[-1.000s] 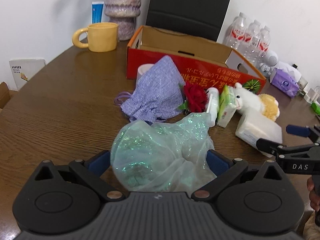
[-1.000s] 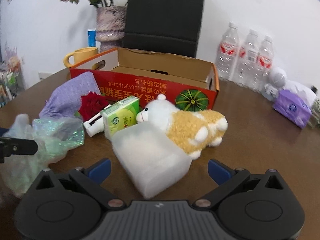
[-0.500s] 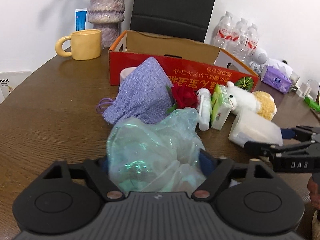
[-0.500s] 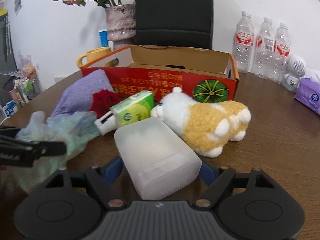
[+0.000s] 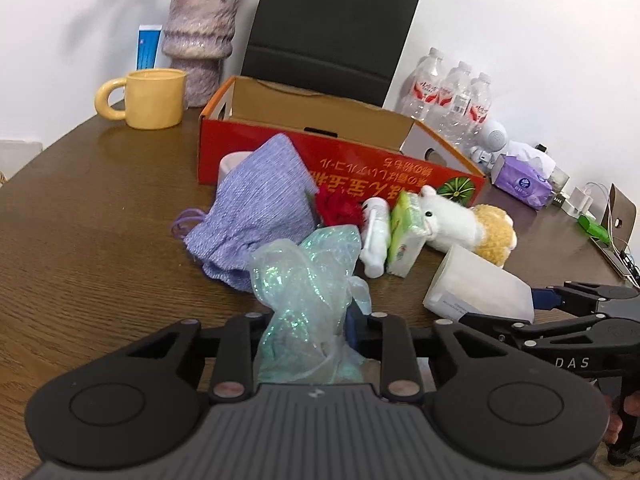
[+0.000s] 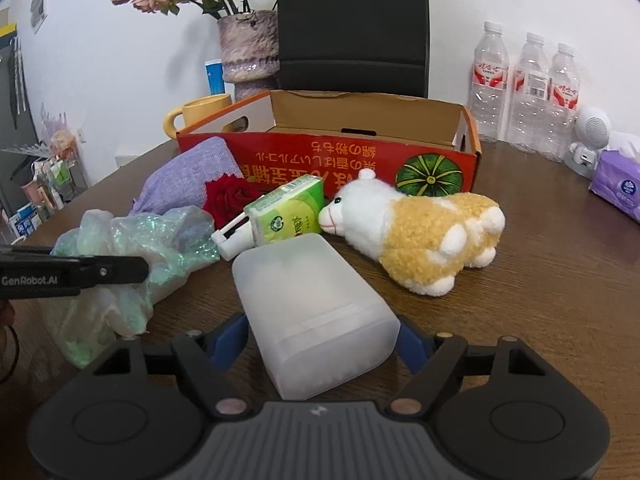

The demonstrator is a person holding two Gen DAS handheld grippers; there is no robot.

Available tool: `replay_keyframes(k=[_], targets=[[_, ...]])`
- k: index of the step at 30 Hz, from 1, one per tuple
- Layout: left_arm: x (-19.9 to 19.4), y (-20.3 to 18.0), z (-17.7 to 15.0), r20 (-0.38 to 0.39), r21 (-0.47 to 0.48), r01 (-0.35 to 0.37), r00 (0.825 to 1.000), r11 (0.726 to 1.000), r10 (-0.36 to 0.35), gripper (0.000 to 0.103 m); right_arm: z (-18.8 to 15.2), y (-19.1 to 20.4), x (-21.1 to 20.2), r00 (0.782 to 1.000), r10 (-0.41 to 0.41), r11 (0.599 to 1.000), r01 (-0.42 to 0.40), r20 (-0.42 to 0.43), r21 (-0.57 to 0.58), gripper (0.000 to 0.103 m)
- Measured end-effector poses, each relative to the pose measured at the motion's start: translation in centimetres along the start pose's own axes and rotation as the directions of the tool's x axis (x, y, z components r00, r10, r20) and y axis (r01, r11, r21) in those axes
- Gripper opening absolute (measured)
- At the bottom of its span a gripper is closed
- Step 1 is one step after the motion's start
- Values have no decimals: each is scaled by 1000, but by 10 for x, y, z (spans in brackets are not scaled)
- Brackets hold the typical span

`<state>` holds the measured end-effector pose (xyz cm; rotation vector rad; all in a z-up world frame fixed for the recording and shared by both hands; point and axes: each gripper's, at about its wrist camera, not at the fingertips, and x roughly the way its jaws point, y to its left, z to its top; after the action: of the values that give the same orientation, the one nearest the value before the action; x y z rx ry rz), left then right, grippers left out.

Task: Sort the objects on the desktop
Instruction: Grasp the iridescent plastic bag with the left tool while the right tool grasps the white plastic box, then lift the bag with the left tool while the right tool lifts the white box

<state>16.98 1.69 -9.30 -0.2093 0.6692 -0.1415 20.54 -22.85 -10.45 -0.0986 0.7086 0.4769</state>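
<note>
At the lower centre of the left wrist view, the left gripper (image 5: 306, 326) has its jaws clenched on the iridescent bag (image 5: 306, 280). Lower right, the right gripper (image 6: 322, 338) jaws grasp the frosted plastic container (image 6: 312, 312) lying on the surface (image 6: 560, 280), below the red cardboard box (image 6: 360, 160).

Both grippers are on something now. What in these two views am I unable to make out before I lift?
- Left gripper fingertips: left wrist view, wrapped by the iridescent bag.
- Bag contents: both views, film too crumpled.
- Floor of the red box: both views, front wall blocks it.
- Label on the frosted container: left wrist view, too small.
- Right gripper pads' contact: right wrist view, container covers them.
</note>
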Motion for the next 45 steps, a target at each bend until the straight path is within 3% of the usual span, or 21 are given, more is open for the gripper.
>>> replay_keyframes(k=[19,45], targets=[[-52,-18,1,71,20,3,997,1000,-4,27,-12,23,-55,993,-13,999,9,120,34,77],[-132,-26,-3,199,29,47,979,998,-52,27,-17,60,-137,970,-53,998,47,237,30,77]])
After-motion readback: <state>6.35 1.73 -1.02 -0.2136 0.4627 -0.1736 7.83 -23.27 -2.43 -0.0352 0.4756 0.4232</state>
